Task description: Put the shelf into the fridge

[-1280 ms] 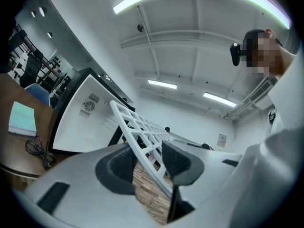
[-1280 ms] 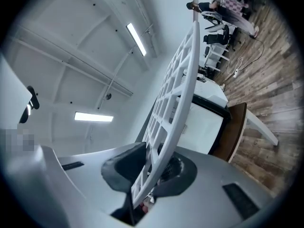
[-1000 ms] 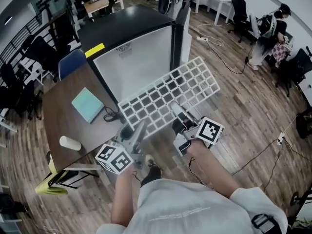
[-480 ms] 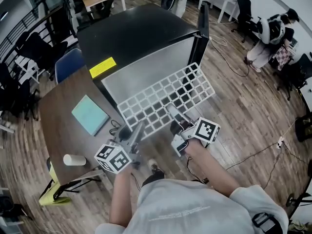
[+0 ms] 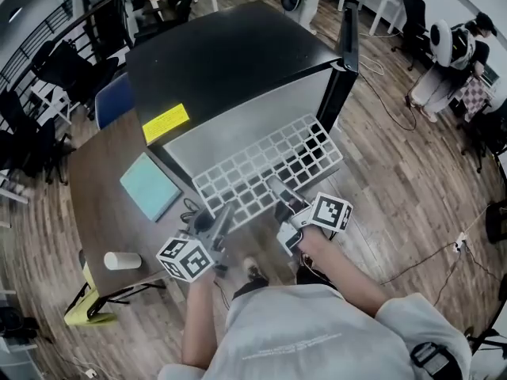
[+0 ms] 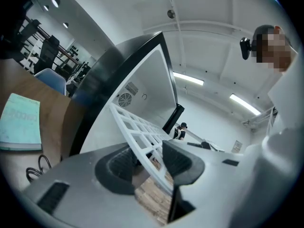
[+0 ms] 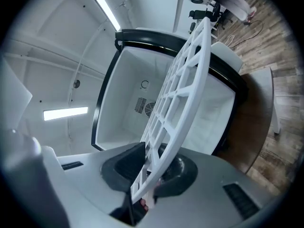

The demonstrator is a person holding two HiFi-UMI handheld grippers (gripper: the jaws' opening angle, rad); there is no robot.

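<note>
The black fridge stands open, its door swung to the right and its white inside showing. A white grid shelf lies flat in front of the opening, its far edge at the cavity. My right gripper is shut on the shelf's near edge, and the shelf runs up between the pads of the right gripper. The left gripper is at the near left edge. Its jaws are opening. The shelf crosses between them in the left gripper, with floor visible in the gap.
A brown table left of the fridge carries a teal book, a white cup on its side and a black cable. A blue chair stands behind it. A person sits far right; cables cross the wooden floor.
Both grippers and the shelf have moved forward to the fridge. The shelf's far edge, earlier clear of the cabinet on the right, now lines up with the white opening.
</note>
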